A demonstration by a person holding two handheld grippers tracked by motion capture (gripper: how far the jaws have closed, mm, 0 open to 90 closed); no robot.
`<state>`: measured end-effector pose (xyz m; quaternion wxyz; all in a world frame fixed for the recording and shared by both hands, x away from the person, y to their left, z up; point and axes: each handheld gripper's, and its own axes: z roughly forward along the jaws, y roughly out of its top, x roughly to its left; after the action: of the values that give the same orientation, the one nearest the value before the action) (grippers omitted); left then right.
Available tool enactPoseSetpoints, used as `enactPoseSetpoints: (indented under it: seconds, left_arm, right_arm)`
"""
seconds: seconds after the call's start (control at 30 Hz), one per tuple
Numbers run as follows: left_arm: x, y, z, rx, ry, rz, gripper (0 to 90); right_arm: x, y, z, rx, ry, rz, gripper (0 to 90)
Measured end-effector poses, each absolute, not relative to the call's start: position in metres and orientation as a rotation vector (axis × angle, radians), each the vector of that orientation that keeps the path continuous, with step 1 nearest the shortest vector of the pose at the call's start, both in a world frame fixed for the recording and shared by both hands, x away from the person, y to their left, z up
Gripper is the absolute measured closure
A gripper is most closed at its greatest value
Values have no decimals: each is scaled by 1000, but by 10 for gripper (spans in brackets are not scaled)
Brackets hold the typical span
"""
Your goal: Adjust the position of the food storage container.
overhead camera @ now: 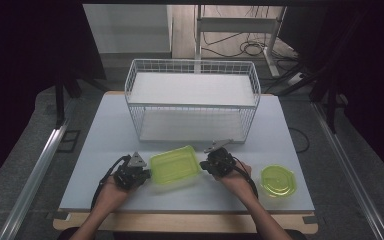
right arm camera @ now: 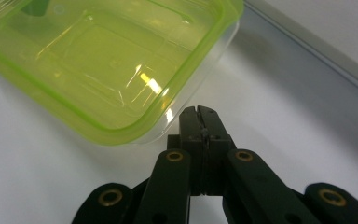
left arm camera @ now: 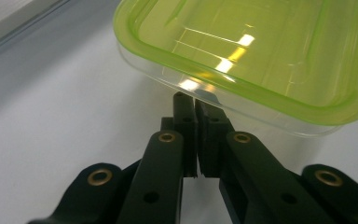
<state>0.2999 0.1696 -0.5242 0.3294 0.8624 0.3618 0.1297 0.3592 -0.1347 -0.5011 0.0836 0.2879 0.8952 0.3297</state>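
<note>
Table [overhead camera: 105, 150]: white, bearing everything.
Wire rack [overhead camera: 192, 100]: at 12 o'clock.
Green container [overhead camera: 175, 164]: centre-front, between both grippers.
Round lid [overhead camera: 277, 180]: at 4 o'clock.
Left gripper [overhead camera: 147, 175]: jaws together, tips under container's rim.
Right gripper [overhead camera: 203, 165]: jaws together, beside container's corner.

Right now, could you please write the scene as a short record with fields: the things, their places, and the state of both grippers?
container: rectangular clear plastic box with yellow-green lid, on the table between the two grippers
left gripper: jaws shut, tips at the box's wall under the lid rim, nothing between them
right gripper: jaws shut, tips close to a corner of the box; contact cannot be told
second container: round yellow-green lidded box, on the table beyond the right hand, untouched
rack: white two-level wire shelf, behind the rectangular box, both levels empty
table: pale grey top
</note>
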Motion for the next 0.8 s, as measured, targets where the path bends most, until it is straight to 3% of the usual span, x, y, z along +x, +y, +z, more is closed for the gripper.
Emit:
enactPoseSetpoints:
  seconds: [0.5, 0.8]
  left_arm:
    - [298, 142, -524, 2289, 844, 305, 875]
    - [293, 139, -525, 2287, 845, 281, 841]
  right_arm:
    - [328, -157, -498, 854, 2696, 957, 890]
    - [328, -169, -502, 890, 2692, 894, 874]
